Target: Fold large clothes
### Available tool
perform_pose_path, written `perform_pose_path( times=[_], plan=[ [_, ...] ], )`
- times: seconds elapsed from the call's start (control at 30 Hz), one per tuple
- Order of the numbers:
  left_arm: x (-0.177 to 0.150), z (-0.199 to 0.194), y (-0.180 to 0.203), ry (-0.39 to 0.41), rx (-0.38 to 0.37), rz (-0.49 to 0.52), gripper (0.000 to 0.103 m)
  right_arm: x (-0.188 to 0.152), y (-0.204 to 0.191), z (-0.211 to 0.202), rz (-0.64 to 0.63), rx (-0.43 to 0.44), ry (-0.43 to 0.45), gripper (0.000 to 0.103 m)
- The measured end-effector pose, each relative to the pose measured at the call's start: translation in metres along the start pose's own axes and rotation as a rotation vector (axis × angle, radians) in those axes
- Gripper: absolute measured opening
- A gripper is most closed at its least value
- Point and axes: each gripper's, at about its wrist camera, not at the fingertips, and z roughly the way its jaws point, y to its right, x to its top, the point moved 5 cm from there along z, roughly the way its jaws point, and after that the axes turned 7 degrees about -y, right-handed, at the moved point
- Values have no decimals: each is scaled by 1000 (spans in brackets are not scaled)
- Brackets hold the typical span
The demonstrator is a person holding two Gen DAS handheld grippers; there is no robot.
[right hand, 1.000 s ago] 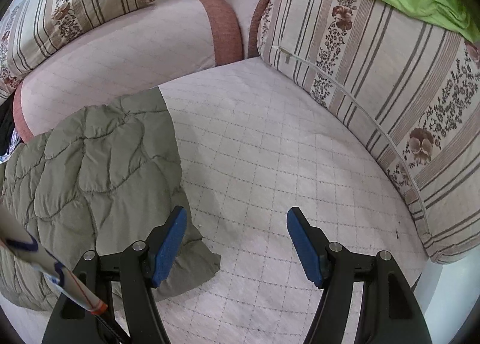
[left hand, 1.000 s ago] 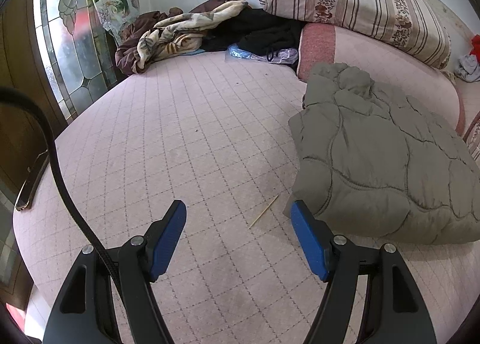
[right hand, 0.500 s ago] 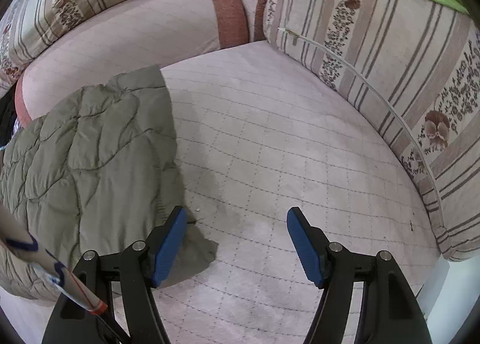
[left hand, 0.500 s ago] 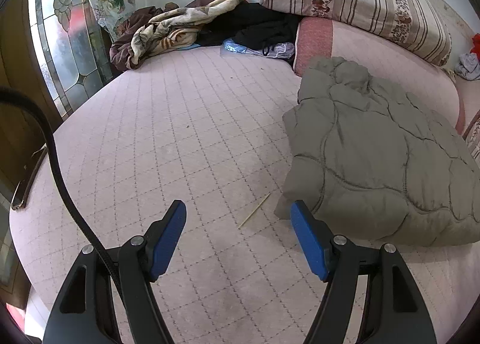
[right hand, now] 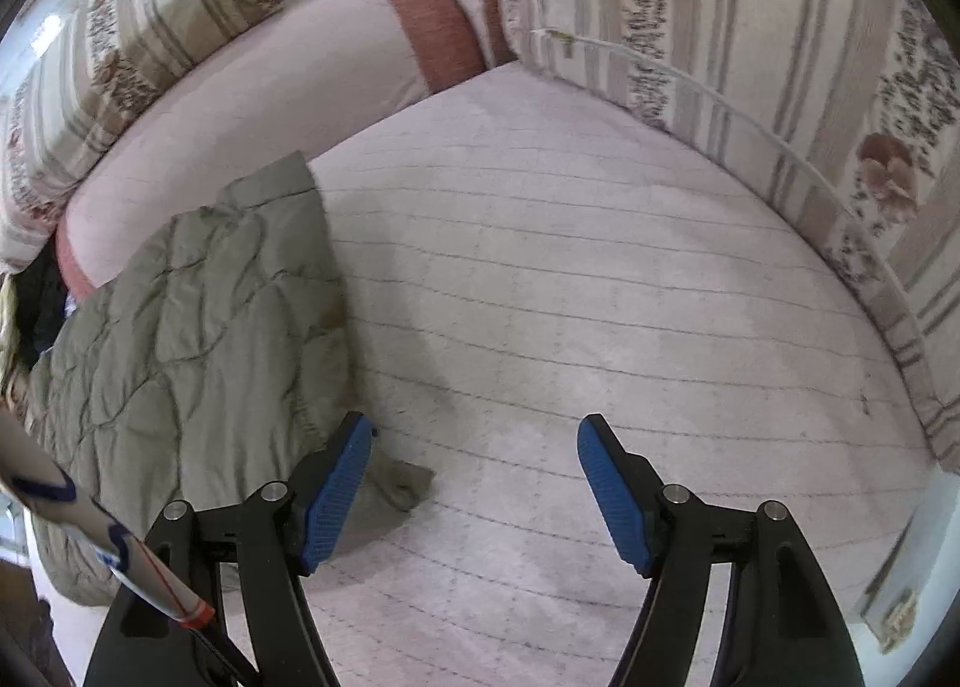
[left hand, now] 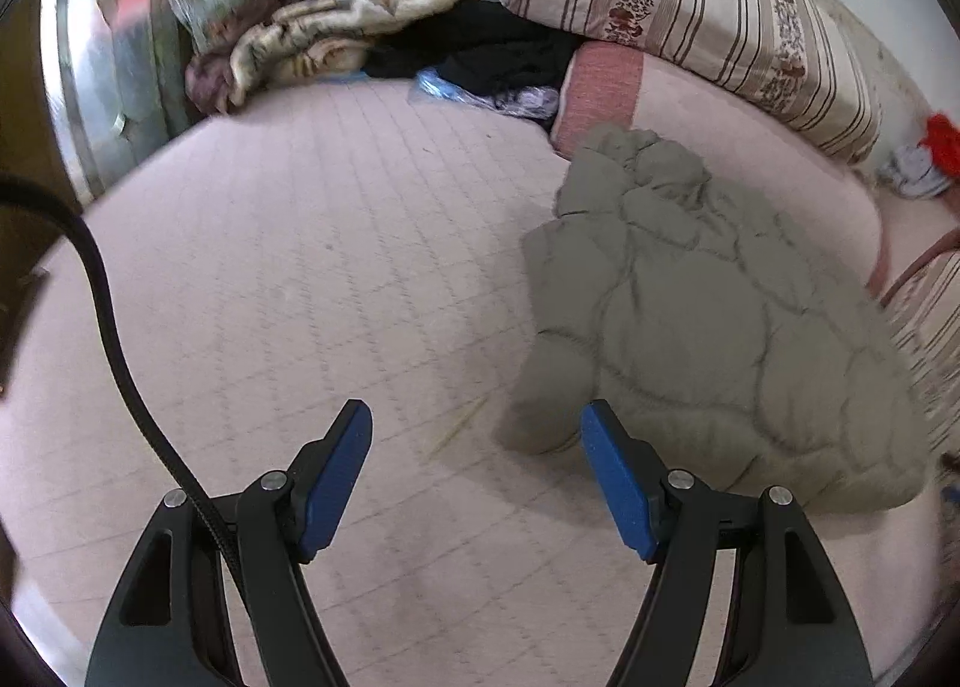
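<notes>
While both hand-held grippers (left hand: 477, 483) (right hand: 474, 489) gape empty, the jacket's (left hand: 708, 327) blurred edge seemingly lies near.

The quilted jacket (left hand: 708, 327) lies on the mattress (left hand: 336, 243), before the bolster (left hand: 720, 117), clothes pile (left hand: 372, 39) behind-left

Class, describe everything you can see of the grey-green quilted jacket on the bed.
The jacket is a puffy, olive-grey padded garment with curved stitched panels, the fabric looking soft and matte. It lies folded into a rough bundle, flat on the pink quilted bed cover, its far end against the pink bolster. Neither the open left gripper nor the open right gripper grips it; one small corner pokes out near the right gripper.
</notes>
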Motion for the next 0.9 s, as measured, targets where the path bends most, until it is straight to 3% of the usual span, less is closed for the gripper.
perform_pose_path(
  times=[0.13, 0.27, 0.37, 0.47, 0.57, 0.7, 0.8, 0.83, 0.9],
  plan=[
    [23, 11, 8, -21, -70, -5, 72, 7, -19, 11, -31, 84, -21, 83],
    [56, 29, 27, -50, -199, 26, 75, 26, -42, 33, -62, 171, -59, 88],
    [84, 59, 42, -125, -326, 41, 76, 43, -52, 55, -58, 215, -82, 91],
    [103, 92, 55, -209, -401, 71, 79, 56, -58, 83, -15, 316, -141, 93],
    [114, 122, 59, -285, -438, 94, 80, 64, -65, 111, 3, 405, -207, 97],
    [111, 158, 67, -399, -573, 64, 97, 68, -79, 139, 4, 536, -301, 98],
    [105, 162, 78, -401, -563, 90, 99, 67, -101, 151, -37, 612, -347, 100],
    [104, 158, 81, -394, -553, 101, 98, 65, -111, 153, -51, 636, -361, 99],
    [103, 148, 85, -392, -533, 118, 73, 61, -125, 154, -49, 668, -374, 93]
  ],
)
